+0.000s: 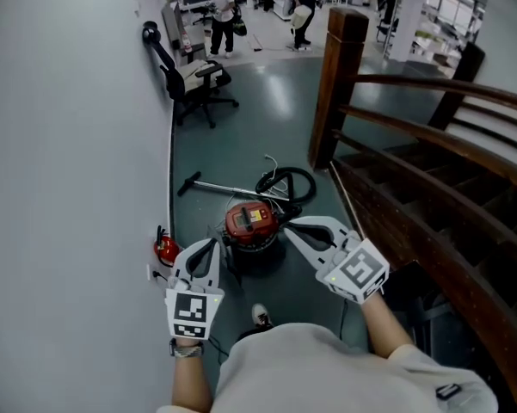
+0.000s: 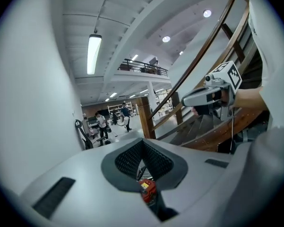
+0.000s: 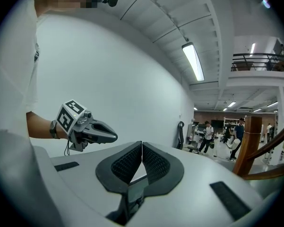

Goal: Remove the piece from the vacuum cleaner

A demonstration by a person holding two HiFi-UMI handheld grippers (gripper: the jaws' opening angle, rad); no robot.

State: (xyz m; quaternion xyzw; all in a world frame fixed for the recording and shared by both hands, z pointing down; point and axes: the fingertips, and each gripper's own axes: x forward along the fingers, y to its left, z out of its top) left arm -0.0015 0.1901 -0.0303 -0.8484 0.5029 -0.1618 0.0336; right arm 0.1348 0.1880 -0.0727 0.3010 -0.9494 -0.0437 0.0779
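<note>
1. Red, round canister vacuum cleaner [image 1: 251, 224] on a black base: stands on the grey-green floor [image 1: 258, 101]. It is the reference point for every entry below. Neither tool touches it.
2. Black coiled hose [image 1: 288, 183]: lies just behind the vacuum cleaner, towards its right. It is probably the piece to come off, though which part is meant I cannot tell.
3. Slim metal wand [image 1: 219, 188] with a black end: lies flat behind the vacuum cleaner, pointing to its left.
4. Left gripper [image 1: 210, 246], a grey two-jaw tool with a marker cube: held above the vacuum cleaner's left flank. Its jaws are pressed together on nothing.
5. Right gripper [image 1: 292, 224], same make: held above the vacuum cleaner's right flank, jaws likewise together and empty. The pair bracket the machine, seemingly so one can steady it while the other pulls.
6. Small red object [image 1: 165, 249], perhaps an extinguisher: left of the vacuum cleaner, against the white wall [image 1: 69, 144].
7. Dark wooden stair rail [image 1: 396, 136]: right of the vacuum cleaner, narrowing the working room.
8. Black office chair [image 1: 189, 80]: well behind the vacuum cleaner, out of the way.
</note>
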